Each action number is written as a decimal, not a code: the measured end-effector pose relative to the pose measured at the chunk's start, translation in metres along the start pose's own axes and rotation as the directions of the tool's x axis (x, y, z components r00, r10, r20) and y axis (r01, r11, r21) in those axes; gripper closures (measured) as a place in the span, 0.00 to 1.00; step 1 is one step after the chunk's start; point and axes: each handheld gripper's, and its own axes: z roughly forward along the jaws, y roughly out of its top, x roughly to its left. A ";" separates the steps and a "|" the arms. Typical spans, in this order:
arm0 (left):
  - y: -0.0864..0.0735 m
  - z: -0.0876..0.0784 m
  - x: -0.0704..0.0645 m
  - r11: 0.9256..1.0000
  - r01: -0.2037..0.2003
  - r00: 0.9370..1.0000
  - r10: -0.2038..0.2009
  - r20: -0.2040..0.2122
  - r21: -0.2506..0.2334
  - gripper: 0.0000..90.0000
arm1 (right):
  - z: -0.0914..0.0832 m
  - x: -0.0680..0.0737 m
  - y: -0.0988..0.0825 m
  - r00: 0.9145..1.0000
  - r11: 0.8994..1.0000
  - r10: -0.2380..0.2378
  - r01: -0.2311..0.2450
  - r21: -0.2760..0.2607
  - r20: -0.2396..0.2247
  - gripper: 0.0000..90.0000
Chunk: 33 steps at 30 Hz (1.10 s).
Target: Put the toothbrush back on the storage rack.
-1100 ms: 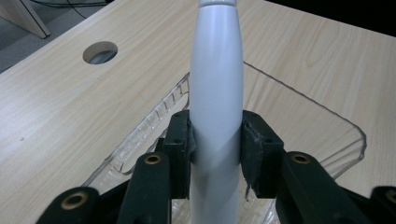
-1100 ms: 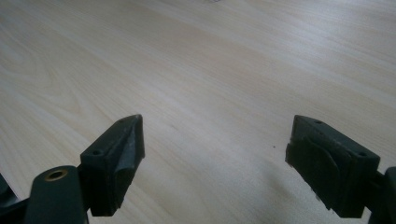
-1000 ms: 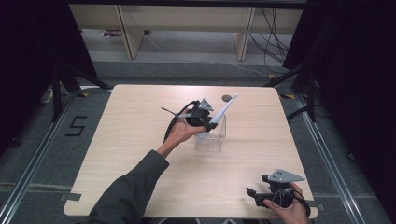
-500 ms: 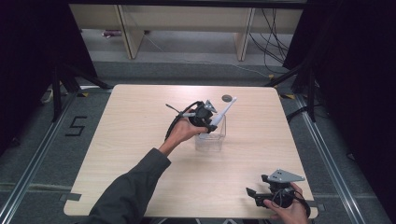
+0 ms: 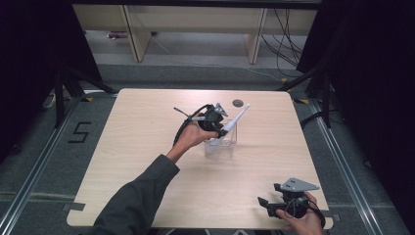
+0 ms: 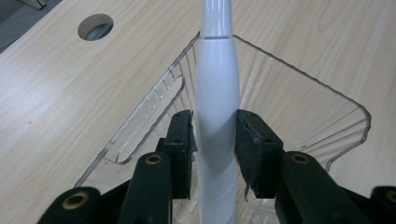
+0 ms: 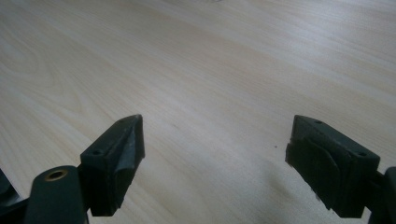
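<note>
A long white handle leans tilted in a clear plastic box, its lower end inside and its upper end past the far rim. My left gripper is shut on this handle, one black pad pressed against each side. In the high view the left gripper is at the table's middle, at the clear box, and the white handle slants up to the right. My right gripper is near the front right corner, and in its own view the right gripper is open with bare wood between its jaws.
The light wooden table has a round cable hole at the back, just beyond the box. The same hole shows left of the handle in the left gripper view. Dark curtains and floor rails surround the table.
</note>
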 end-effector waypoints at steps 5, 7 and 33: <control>-0.001 -0.003 0.001 1.000 -0.010 1.000 0.010 0.000 0.011 0.73 | -0.001 0.000 0.000 1.000 1.000 -0.012 0.012 -0.005 0.018 0.21; -0.001 -0.005 0.001 1.000 -0.007 1.000 0.007 -0.001 0.008 0.72 | -0.001 0.000 0.000 1.000 1.000 -0.012 0.012 -0.005 0.019 0.21; -0.005 -0.030 0.007 0.997 0.061 0.998 -0.061 0.000 -0.038 0.46 | -0.001 -0.001 0.000 1.000 1.000 -0.011 0.011 0.007 0.014 0.21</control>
